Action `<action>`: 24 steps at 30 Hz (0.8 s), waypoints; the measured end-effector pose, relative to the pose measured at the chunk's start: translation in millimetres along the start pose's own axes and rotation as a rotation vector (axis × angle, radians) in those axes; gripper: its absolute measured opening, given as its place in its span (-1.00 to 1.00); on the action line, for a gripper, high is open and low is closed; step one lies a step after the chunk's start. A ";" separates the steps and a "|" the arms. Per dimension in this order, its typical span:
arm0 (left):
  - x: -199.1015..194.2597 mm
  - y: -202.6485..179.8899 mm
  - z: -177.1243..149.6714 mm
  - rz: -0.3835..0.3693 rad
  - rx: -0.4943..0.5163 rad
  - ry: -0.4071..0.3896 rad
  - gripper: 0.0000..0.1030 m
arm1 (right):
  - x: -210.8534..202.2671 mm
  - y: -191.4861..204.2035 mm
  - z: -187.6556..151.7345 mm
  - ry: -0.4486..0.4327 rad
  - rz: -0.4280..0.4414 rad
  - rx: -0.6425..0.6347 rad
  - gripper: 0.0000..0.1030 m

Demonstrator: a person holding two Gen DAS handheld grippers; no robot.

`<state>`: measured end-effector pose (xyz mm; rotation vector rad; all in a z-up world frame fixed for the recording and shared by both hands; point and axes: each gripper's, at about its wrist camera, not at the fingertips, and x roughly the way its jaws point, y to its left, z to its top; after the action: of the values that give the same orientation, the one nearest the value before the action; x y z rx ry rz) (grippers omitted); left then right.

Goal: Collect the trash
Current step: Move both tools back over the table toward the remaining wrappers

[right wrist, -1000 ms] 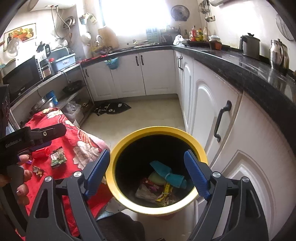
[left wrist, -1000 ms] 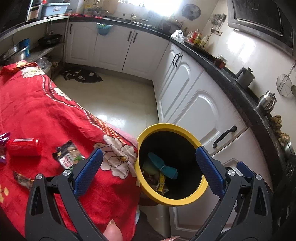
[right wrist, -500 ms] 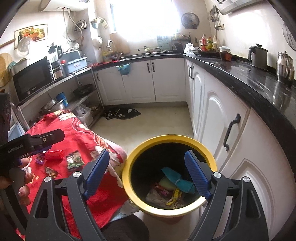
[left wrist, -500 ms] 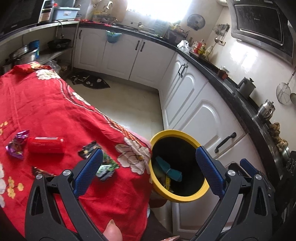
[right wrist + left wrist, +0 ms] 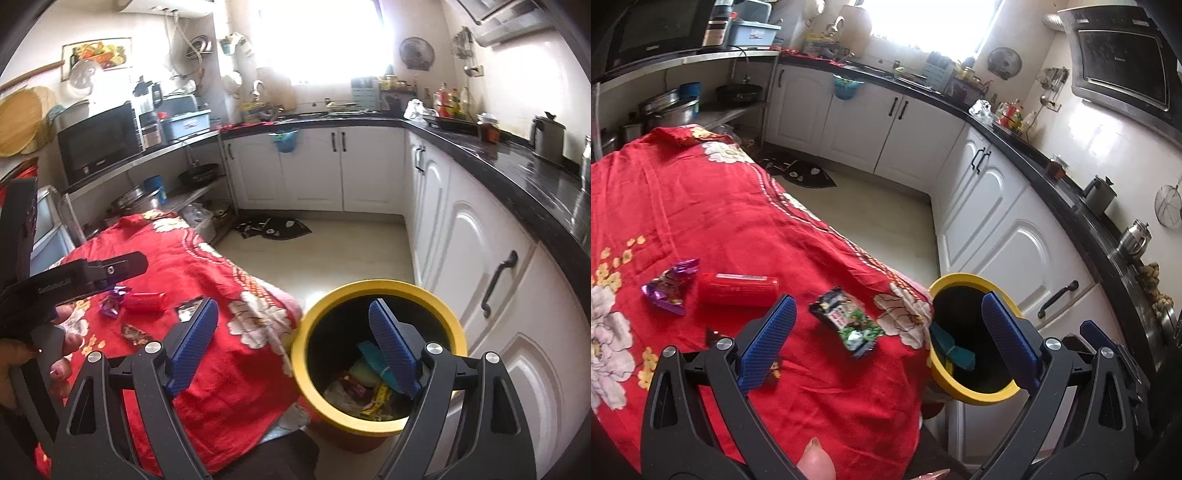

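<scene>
- Red floral cloth (image 5: 746, 221) covers the table; in the left wrist view much more of it shows than a second ago, when the yellow-rimmed black trash bin (image 5: 964, 282) filled the middle of that view.
- Left tongs (image 5: 886, 339): spread wide, holding nothing, now aimed over the cloth with the bin off to the right, at the table's edge.
- Right tongs (image 5: 291, 347): spread wide, empty; the bin has drifted right in this view too.
- Judged meaning: a drop into the bin looks finished, and both tongs appear to be turning back toward the remaining litter for a fresh pick.
- Count on the cloth, four pieces: one green-and-black printed snack packet (image 5: 847, 321), nearest the left tongs; one red cylindrical can lying on its side (image 5: 738, 290); one crumpled purple foil wrapper (image 5: 670, 286); one dark brown wrapper (image 5: 136, 334), partly hidden behind a left fingertip.
- Count in the bin: one teal piece (image 5: 369, 356) and several wrappers, number unclear.
</scene>
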<state>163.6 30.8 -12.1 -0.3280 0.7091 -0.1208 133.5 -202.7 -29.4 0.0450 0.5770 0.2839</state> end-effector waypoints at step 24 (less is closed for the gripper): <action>-29.5 91.4 2.8 0.157 -0.086 -0.047 0.79 | 38.5 80.8 4.3 0.060 0.116 -0.151 0.58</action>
<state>143.1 124.1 -22.5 -0.3545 0.6924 0.0665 146.3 -114.3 -36.5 -0.0762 0.6123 0.4417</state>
